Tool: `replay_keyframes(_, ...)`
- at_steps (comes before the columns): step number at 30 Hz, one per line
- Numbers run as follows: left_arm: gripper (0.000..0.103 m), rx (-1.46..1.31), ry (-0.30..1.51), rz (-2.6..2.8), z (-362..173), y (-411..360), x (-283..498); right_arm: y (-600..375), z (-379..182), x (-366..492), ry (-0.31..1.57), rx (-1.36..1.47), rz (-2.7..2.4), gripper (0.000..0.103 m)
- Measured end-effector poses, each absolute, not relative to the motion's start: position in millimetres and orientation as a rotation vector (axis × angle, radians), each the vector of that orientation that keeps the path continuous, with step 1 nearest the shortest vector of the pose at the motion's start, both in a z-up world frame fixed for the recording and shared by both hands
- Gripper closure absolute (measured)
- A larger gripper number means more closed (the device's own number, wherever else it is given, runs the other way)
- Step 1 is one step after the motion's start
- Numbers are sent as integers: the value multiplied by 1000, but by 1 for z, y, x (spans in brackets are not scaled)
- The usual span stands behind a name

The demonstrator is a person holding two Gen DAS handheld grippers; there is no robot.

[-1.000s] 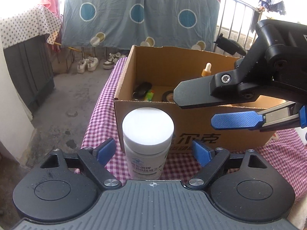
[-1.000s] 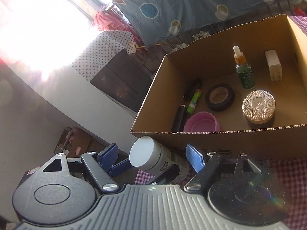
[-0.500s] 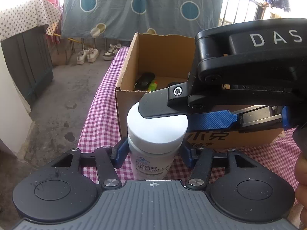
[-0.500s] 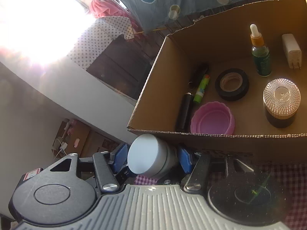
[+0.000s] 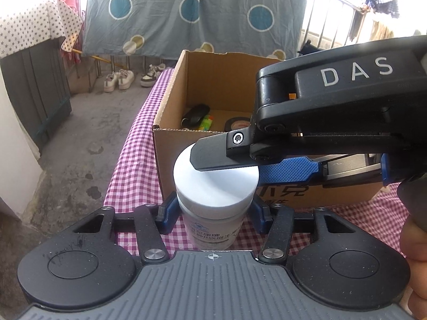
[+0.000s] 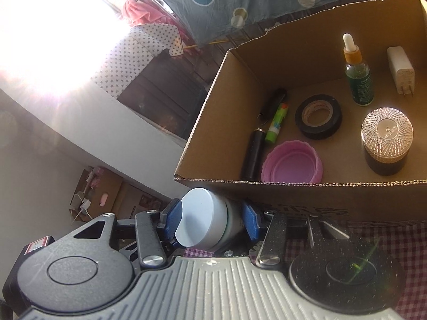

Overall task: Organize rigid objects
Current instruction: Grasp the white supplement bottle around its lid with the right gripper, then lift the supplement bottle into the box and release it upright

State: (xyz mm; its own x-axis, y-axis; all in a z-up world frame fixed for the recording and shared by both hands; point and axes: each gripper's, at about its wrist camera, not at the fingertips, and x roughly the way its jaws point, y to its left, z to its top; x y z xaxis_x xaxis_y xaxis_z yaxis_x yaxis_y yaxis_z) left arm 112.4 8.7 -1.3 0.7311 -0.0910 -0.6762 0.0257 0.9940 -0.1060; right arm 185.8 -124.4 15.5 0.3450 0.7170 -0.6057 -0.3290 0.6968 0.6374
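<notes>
Both grippers have just been closing, and each now clamps the white plastic jar with a flat white lid (image 5: pixel 213 186): the left gripper (image 5: pixel 213 212) on its labelled body, the right gripper (image 6: pixel 210 220) up at the lid. A second ago the jar stood free on the checked desk (image 5: pixel 128 165) in front of the open cardboard box (image 5: pixel 170 122). Its base is hidden behind the left gripper's housing, and the label is too blurred to read. Only the right wrist view shows the box's contents fully: green dropper bottle (image 6: pixel 359 80), white charger plug (image 6: pixel 400 70), black tape roll (image 6: pixel 319 117), pink cap (image 6: pixel 292 162), ribbed-lid jar (image 6: pixel 387 141).
</notes>
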Motion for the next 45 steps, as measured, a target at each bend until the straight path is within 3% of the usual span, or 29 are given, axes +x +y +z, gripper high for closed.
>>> replay_keyframes(30, 50, 50, 752, -277, 8, -88, 99, -256, 16, 132, 903, 619, 528, 50)
replay_keyframes(45, 50, 70, 702, -262, 26, -97, 83, -264, 35, 112, 845, 622, 550, 50)
